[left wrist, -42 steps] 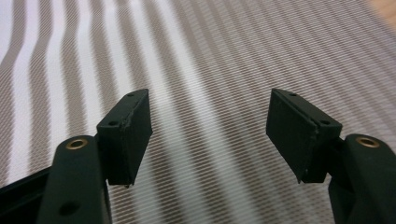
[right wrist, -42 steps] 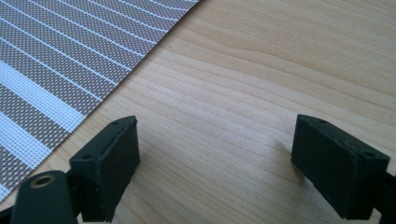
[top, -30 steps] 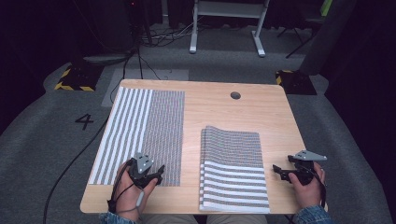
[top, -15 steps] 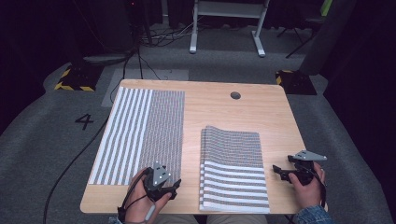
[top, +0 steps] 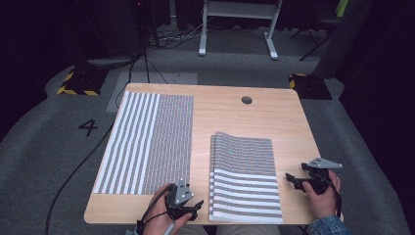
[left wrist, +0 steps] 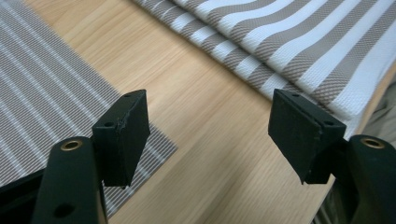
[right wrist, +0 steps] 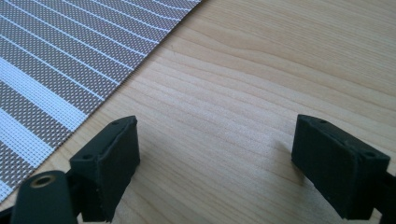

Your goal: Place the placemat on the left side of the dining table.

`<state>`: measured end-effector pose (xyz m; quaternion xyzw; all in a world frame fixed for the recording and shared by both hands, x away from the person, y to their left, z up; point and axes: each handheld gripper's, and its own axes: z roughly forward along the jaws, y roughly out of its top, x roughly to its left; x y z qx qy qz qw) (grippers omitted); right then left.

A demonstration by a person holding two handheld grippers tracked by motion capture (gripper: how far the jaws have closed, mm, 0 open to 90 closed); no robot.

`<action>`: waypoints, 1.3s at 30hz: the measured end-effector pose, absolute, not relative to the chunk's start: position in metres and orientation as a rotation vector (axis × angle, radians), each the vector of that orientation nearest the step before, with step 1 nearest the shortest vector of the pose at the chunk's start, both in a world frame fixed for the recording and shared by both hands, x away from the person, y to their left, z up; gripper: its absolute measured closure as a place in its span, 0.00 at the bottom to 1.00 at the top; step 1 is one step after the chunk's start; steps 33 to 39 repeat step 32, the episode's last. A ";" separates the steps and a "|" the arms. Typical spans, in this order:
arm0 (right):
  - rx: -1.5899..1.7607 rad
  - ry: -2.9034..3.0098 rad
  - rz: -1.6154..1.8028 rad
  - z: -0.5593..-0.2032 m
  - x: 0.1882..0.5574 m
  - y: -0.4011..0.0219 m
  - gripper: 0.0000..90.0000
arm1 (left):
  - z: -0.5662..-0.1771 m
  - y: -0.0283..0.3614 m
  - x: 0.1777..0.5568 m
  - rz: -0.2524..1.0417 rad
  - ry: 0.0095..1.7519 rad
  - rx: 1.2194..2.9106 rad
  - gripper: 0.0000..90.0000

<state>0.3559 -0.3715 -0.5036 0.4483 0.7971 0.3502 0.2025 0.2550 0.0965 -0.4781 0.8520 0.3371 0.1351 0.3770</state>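
Two striped grey-and-white mats lie on the wooden table (top: pixel 274 117). One flat mat (top: pixel 147 142) is spread out on the left. A stack of folded mats (top: pixel 244 178) sits at the centre right, seen up close as the stack of folded mats (left wrist: pixel 303 42). My left gripper (top: pixel 192 208) stands open near the front edge, between the flat mat's near corner (left wrist: pixel 140 154) and the stack, with bare wood between its pads. My right gripper (top: pixel 292 180) is open at the right of the stack, over bare wood, with the stack's edge (right wrist: pixel 70 60) to its left.
A round cable hole (top: pixel 246 100) is in the table's far side. A cable (top: pixel 83 166) runs over the grey carpet at the left. A white table frame (top: pixel 240 24) stands beyond, with hazard-taped feet (top: pixel 78 81) on the floor.
My left gripper has moved right along the front edge, off the flat mat's near corner and closer to the folded stack. The right gripper has stayed put.
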 end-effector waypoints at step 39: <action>1.251 2.225 0.978 -0.504 0.356 -0.372 0.17 | -0.512 0.078 0.260 0.294 0.928 2.032 0.30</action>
